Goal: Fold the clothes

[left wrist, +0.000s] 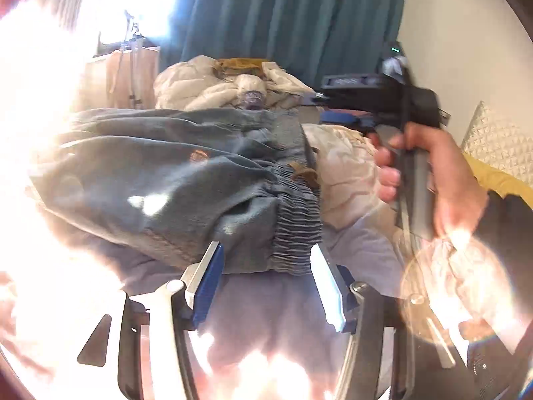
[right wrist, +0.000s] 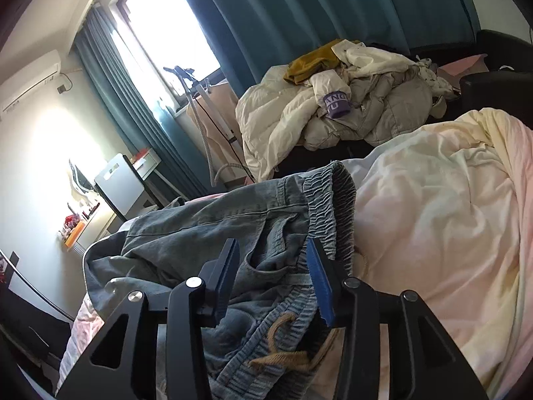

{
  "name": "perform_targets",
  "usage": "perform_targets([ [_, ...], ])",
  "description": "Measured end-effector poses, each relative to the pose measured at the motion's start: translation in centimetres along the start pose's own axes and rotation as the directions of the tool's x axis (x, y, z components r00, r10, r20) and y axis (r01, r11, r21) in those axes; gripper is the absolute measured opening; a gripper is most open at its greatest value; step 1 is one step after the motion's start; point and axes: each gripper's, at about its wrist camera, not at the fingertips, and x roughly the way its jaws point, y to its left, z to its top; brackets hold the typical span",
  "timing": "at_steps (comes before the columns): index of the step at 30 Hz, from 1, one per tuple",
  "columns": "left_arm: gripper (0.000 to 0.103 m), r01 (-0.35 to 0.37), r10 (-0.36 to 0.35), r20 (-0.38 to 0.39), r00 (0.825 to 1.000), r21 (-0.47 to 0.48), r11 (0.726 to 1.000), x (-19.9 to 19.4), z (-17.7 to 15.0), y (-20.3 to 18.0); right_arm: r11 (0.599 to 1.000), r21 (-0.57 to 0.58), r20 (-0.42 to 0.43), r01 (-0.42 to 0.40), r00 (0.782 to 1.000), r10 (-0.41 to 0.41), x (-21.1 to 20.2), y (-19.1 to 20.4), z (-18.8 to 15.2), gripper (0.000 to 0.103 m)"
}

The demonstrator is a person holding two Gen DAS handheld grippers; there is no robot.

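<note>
Up close, the left hand-held gripper (left wrist: 266,266) hangs with its blue-padded fingers spread, level with the elastic waistband of grey-blue denim shorts (left wrist: 173,180) that lie crumpled on the bed (left wrist: 283,303); whether the pads touch the cloth cannot be told through the heavy sun glare. The right hand-held gripper (right wrist: 274,276) also stands spread, its fingers on either side of the shorts' (right wrist: 213,230) pocket and waistband, with a tan drawstring (right wrist: 286,343) looped just below. A person's right hand (left wrist: 429,173) grips the handle of that tool at the right of the left-wrist view. Beside the shorts, to the right, a rumpled cream and pale-pink duvet (right wrist: 443,206) covers much of the bed. Farther back, a heap of cream puffer jackets (right wrist: 333,113) with a mustard garment (right wrist: 313,63) on top crowds the space beyond the bed's far end. A garment steamer on a stand (right wrist: 200,106) rises near the bright window (right wrist: 166,23), flanked by teal curtains (right wrist: 333,10). To the left, a grey chair (right wrist: 116,183) stands at a cluttered surface (right wrist: 83,230), under a wall air conditioner (right wrist: 30,80).
</note>
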Motion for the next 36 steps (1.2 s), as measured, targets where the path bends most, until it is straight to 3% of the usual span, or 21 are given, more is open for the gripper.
perform_targets([
  [8,0.056,-0.138,0.140,0.050,0.989,-0.043,0.990,-5.0,3.0,5.3,0.995,-0.080,-0.004,-0.051,0.999,0.051,-3.9,6.5,-3.2,0.043],
  [13,0.056,-0.217,0.220,0.076,0.973,-0.041,0.975,-8.0,4.4,9.6,0.984,-0.152,-0.027,-0.087,0.996,0.084,-4.0,11.4,-6.4,0.044],
  [16,0.056,-0.246,0.255,0.084,0.963,-0.102,0.964,-9.5,5.0,13.6,0.969,-0.223,-0.051,-0.105,0.994,0.096,-3.3,14.6,-8.2,0.046],
  [23,0.056,-0.252,0.287,0.085,0.954,-0.290,0.923,-11.7,4.7,22.4,0.909,-0.358,-0.144,-0.212,0.975,0.171,2.3,23.0,-9.3,0.060],
  [28,0.056,-0.268,0.311,0.081,0.947,-0.335,0.903,-11.8,3.9,26.4,0.865,-0.392,-0.219,-0.312,0.945,0.242,8.6,29.6,-9.6,0.062],
  [36,0.056,-0.271,0.343,0.102,0.934,-0.425,0.864,-11.5,2.4,32.5,0.834,-0.368,-0.324,-0.411,0.897,0.300,18.8,38.4,-9.4,0.061],
])
